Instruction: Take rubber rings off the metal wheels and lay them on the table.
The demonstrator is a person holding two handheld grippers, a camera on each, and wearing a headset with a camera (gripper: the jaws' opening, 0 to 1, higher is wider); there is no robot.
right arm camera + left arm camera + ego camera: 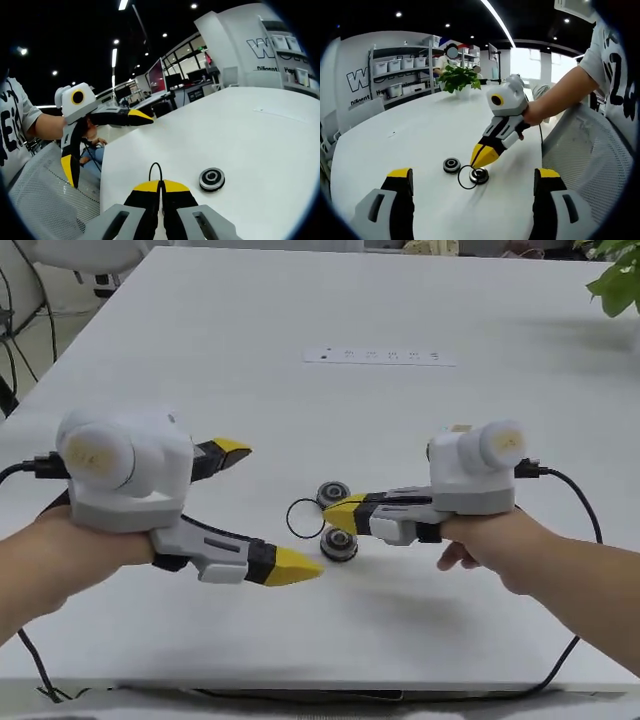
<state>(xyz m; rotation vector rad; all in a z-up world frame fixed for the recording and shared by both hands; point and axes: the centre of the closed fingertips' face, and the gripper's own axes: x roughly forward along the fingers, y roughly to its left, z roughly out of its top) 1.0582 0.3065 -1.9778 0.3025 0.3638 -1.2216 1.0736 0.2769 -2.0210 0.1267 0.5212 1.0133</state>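
right gripper: jaws pinched together on a thin black rubber ring; in the right gripper view the two yellow tips meet with no gap and the loop rises straight out from between them.

left gripper: jaws spread wide, holding nothing, raised off the table and well to the left of the work.

ring position: it hangs off the very tips of the right gripper, reaching out past them toward the left gripper. it sits between two metal wheels, the far wheel and the near wheel, close to both. it looks free of them, though in the left gripper view its edge runs right beside the near wheel. cannot tell whether it touches the tabletop.

orientation: a round loop, so no real long axis. from the head view it reads as a near-full circle, so its plane lies roughly flat to the table. it is held at one edge, with the open loop leading away from the jaws.

judgement: a ring is off and in hand, so laying it down comes next. bare table lies just under and beyond the loop, on the left gripper's side. the right gripper is the one placed to lower and let go. cannot tell whether either wheel yet carries a ring.
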